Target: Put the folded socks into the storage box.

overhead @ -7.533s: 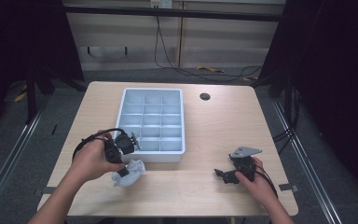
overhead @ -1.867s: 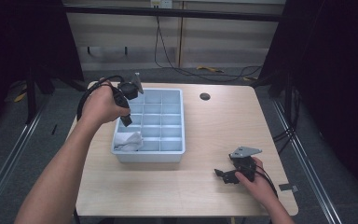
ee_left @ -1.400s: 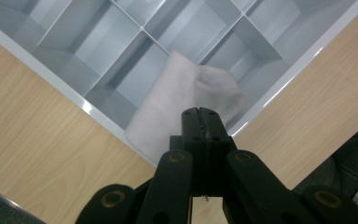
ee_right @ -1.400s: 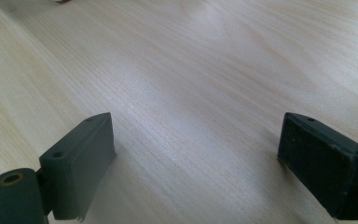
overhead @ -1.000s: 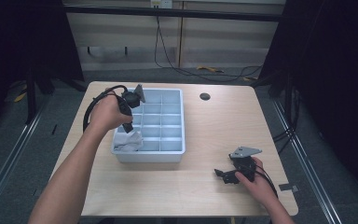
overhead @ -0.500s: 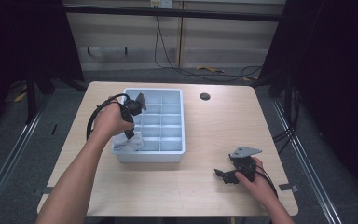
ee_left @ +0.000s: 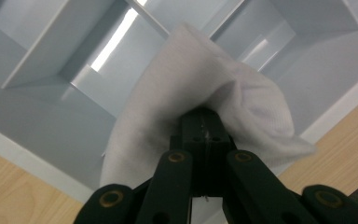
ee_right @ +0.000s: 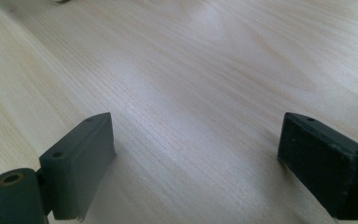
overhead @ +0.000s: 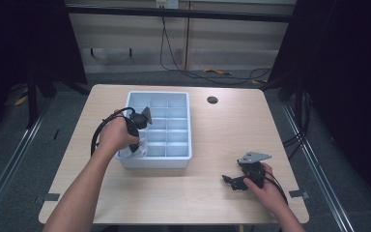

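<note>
At first the left gripper (overhead: 136,145) was down at the near edge of the table (overhead: 212,203), holding the white cloth (overhead: 140,146) in front of the tray (overhead: 179,162). Then the person's left hand (overhead: 114,136) lifted it up and carried it over the tray's left side. After that the hand came down bit by bit, and the cloth went low into the tray's near left corner.

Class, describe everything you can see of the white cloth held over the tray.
The white cloth looks like soft, finely knitted fabric, bunched into rounded folds. The left gripper is shut on it, jaws closed on a pinch of it near its middle, with fabric bulging on both sides. It hangs at the near left corner of the pale blue divided tray, over its compartments; whether it touches the tray cannot be told.
</note>
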